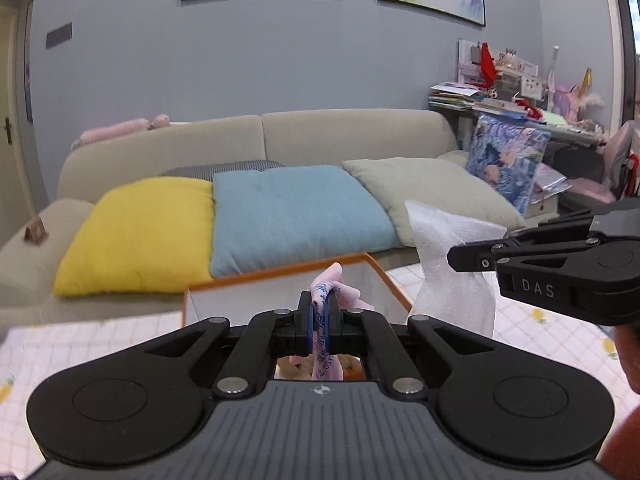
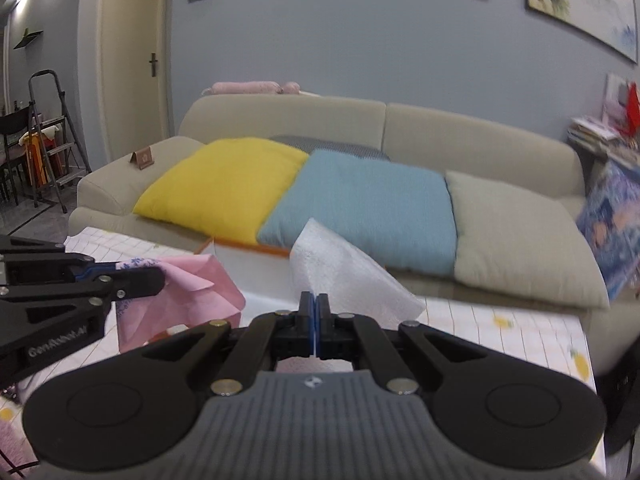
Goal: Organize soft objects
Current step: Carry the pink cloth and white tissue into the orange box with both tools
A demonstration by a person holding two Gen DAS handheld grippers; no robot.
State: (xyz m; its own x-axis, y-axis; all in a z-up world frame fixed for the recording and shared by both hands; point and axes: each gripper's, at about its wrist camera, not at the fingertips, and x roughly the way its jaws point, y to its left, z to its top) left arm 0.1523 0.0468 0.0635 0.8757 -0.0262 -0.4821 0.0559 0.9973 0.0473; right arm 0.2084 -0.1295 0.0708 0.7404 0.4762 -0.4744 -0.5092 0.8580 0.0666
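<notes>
My left gripper is shut on a pink cloth with blue print, held above a white box with an orange rim. The cloth hangs below the jaws in the right wrist view, where the left gripper enters from the left. My right gripper is shut on a white textured cloth, held up beside the box. In the left wrist view the right gripper comes in from the right, with the white cloth draped from it.
A table with a checked, lemon-print cover lies under both grippers. Behind it stands a beige sofa with yellow, blue and beige cushions. A cluttered desk is at the right, a step ladder at the left.
</notes>
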